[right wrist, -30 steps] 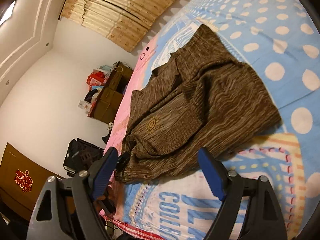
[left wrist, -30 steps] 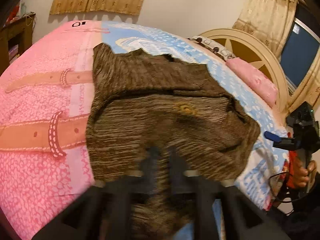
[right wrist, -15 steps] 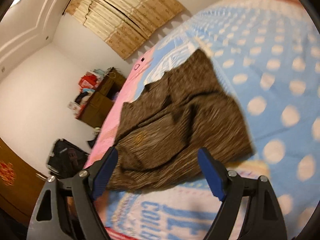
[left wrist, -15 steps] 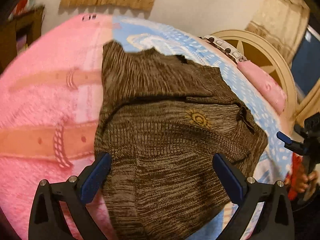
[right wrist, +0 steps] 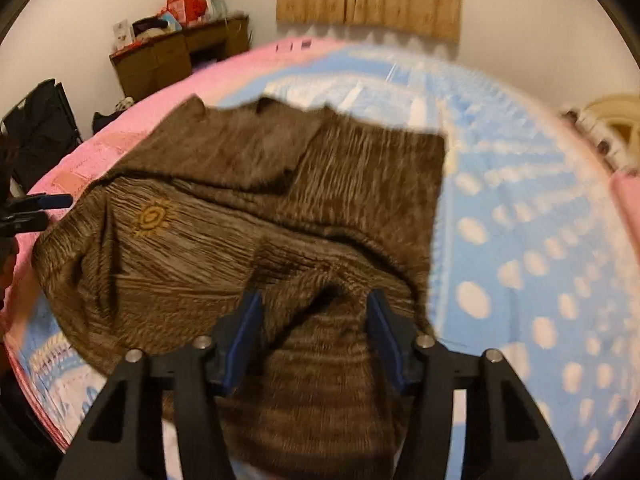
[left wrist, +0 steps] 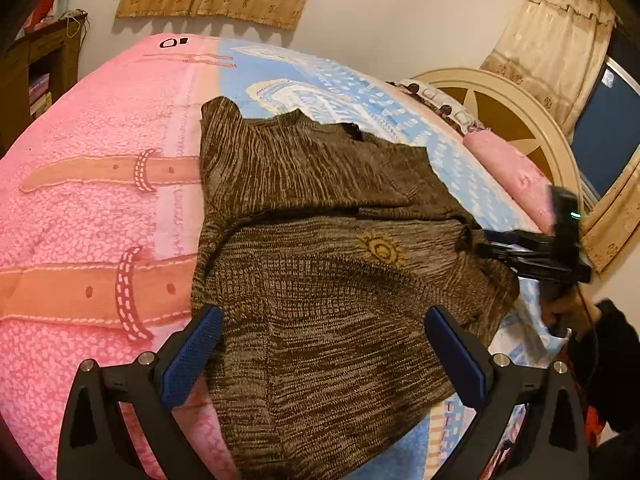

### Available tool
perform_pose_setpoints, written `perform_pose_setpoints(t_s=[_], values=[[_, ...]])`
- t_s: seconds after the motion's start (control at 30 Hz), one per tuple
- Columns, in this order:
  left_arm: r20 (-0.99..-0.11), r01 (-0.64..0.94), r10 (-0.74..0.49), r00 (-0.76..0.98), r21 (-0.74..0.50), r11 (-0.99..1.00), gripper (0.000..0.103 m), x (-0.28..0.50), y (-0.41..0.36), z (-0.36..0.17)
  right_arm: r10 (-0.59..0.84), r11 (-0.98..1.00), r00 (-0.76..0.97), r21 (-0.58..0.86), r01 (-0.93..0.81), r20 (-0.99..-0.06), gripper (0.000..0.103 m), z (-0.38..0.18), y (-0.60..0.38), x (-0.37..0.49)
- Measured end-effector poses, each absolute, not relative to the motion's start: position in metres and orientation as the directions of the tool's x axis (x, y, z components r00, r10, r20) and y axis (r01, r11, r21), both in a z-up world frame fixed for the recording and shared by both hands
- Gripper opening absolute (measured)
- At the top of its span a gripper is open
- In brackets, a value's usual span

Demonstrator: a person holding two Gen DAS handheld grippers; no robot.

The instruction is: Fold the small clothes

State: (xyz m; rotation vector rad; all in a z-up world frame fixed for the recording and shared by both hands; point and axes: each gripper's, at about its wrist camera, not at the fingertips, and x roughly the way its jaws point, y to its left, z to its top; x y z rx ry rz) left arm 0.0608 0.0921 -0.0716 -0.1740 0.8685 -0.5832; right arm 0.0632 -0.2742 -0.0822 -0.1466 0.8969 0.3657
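- Pink-and-blue bedspread (left wrist: 100, 216) carries the brown knitted sweater (left wrist: 320, 280), half folded, near its front edge.
- Left gripper (left wrist: 320, 354), pinching knit a second ago, now hovers spread wide: that fold is released.
- Right gripper (right wrist: 314, 330) has moved in, fingers partly closed around a bunched ridge, likely the next fold.

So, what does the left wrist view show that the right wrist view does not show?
Only the left wrist view shows the pink pillow, the dark window and the left claw wide open above the sweater's edge. Only the right wrist view shows the wooden desk and the right claw, its jaws apart around a raised ridge of knit. Both show the brown sweater with its yellow sun emblem on the pink and blue bedcover.
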Motion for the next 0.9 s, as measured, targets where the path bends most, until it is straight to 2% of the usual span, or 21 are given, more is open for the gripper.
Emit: perform_pose_setpoints(t_s=[0.07, 0.13, 0.17, 0.2, 0.23, 0.27, 0.33, 0.43, 0.53, 0.63, 0.73, 0.8, 0.87, 0.9], values=[[-0.683, 0.41, -0.52, 0.513, -0.337, 0.848, 0.101, 0.063, 0.09, -0.071, 0.316, 0.922, 0.516, 0.128, -0.366, -0.796, 0.061, -0.096, -0.279, 0.079], [-0.697, 0.4, -0.495, 0.518, -0.314, 0.861, 0.101, 0.066, 0.088, -0.073, 0.312, 0.918, 0.53, 0.106, -0.383, -0.788, 0.063, -0.099, -0.273, 0.082], [-0.703, 0.395, -0.491, 0.514, -0.314, 0.863, 0.101, 0.067, 0.087, -0.074, 0.303, 0.914, 0.534, 0.084, -0.396, -0.789, 0.059, -0.1, -0.269, 0.081], [-0.708, 0.394, -0.493, 0.506, -0.319, 0.862, 0.101, 0.068, 0.087, -0.075, 0.304, 0.912, 0.534, 0.079, -0.403, -0.788, 0.051, -0.098, -0.267, 0.078], [-0.712, 0.395, -0.497, 0.496, -0.324, 0.86, 0.101, 0.069, 0.087, -0.076, 0.313, 0.907, 0.532, 0.081, -0.413, -0.787, 0.025, -0.096, -0.267, 0.074], [-0.716, 0.398, -0.5, 0.488, -0.327, 0.857, 0.101, 0.069, 0.086, -0.076, 0.337, 0.897, 0.517, 0.1, -0.431, -0.787, 0.016, -0.094, -0.267, 0.069], [-0.712, 0.409, -0.511, 0.482, -0.333, 0.849, 0.101, 0.07, 0.085, -0.076, 0.342, 0.898, 0.547, 0.094, -0.43, -0.764, 0.016, -0.083, -0.272, 0.054], [-0.696, 0.434, -0.528, 0.487, -0.332, 0.838, 0.101, 0.07, 0.08, -0.073, 0.38, 0.914, 0.601, 0.188, -0.359, -0.703, 0.016, -0.07, -0.299, 0.031], [-0.73, 0.418, -0.496, 0.471, -0.311, 0.854, 0.101, 0.074, 0.075, -0.081, 0.369, 0.929, 0.657, 0.245, -0.277, -0.657, 0.016, -0.065, -0.321, 0.003], [-0.738, 0.425, -0.489, 0.465, -0.298, 0.855, 0.101, 0.072, 0.071, -0.083, 0.377, 0.926, 0.664, 0.282, -0.252, -0.646, 0.016, -0.068, -0.325, -0.016], [-0.744, 0.418, -0.494, 0.451, -0.313, 0.853, 0.101, 0.073, 0.07, -0.085, 0.348, 0.937, 0.659, 0.245, -0.247, -0.667, 0.016, -0.074, -0.316, -0.018], [-0.756, 0.406, -0.475, 0.451, -0.3, 0.863, 0.087, 0.075, 0.069, -0.086, 0.353, 0.936, 0.649, 0.255, -0.244, -0.674, 0.016, -0.077, -0.313, -0.015], [-0.763, 0.384, -0.456, 0.459, -0.292, 0.876, 0.056, 0.076, 0.072, -0.085, 0.357, 0.934, 0.649, 0.266, -0.239, -0.672, 0.017, -0.079, -0.308, -0.009], [-0.766, 0.366, -0.452, 0.457, -0.302, 0.88, 0.052, 0.077, 0.075, -0.086, 0.359, 0.933, 0.651, 0.271, -0.237, -0.669, 0.017, -0.08, -0.306, -0.007]])
